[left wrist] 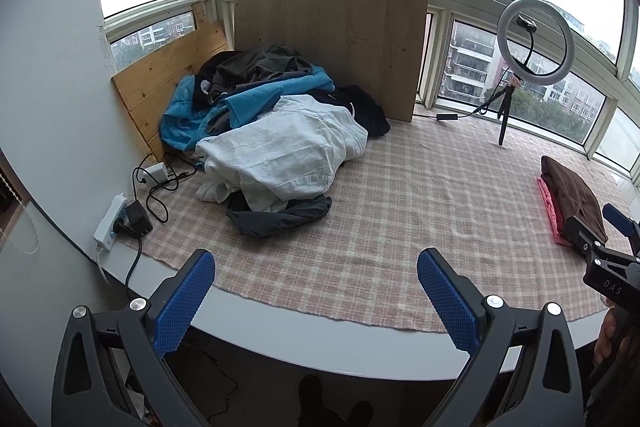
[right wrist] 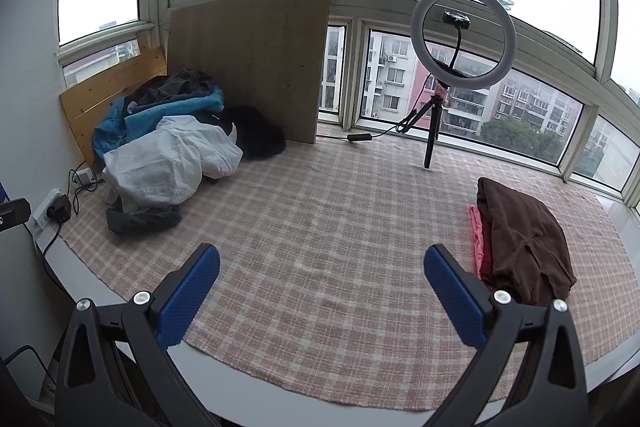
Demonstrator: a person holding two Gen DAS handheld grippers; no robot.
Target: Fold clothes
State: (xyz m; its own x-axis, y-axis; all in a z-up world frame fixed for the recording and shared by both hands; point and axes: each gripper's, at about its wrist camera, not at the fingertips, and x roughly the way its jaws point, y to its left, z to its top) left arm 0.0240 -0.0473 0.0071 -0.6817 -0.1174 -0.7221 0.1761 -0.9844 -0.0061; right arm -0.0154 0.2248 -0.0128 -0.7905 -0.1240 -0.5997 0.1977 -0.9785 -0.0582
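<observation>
A heap of unfolded clothes [left wrist: 276,131] [right wrist: 168,147] lies at the back left of the checked cloth: a white shirt [left wrist: 288,151] on top, blue and dark garments behind, a grey one [left wrist: 280,217] in front. A folded brown garment [right wrist: 524,243] [left wrist: 572,195] rests on a folded pink one [right wrist: 480,243] at the right. My left gripper [left wrist: 316,295] hangs open over the table's front edge, holding nothing. My right gripper [right wrist: 322,291] is open too, empty, left of the folded stack. The right gripper's body [left wrist: 600,251] shows at the left wrist view's right edge.
A ring light on a tripod [right wrist: 460,39] [left wrist: 536,39] stands at the back by the window. A wooden board [left wrist: 332,43] leans behind the heap. A power strip with plugs and cables [left wrist: 120,219] lies at the left edge. The checked cloth [right wrist: 340,211] covers the table.
</observation>
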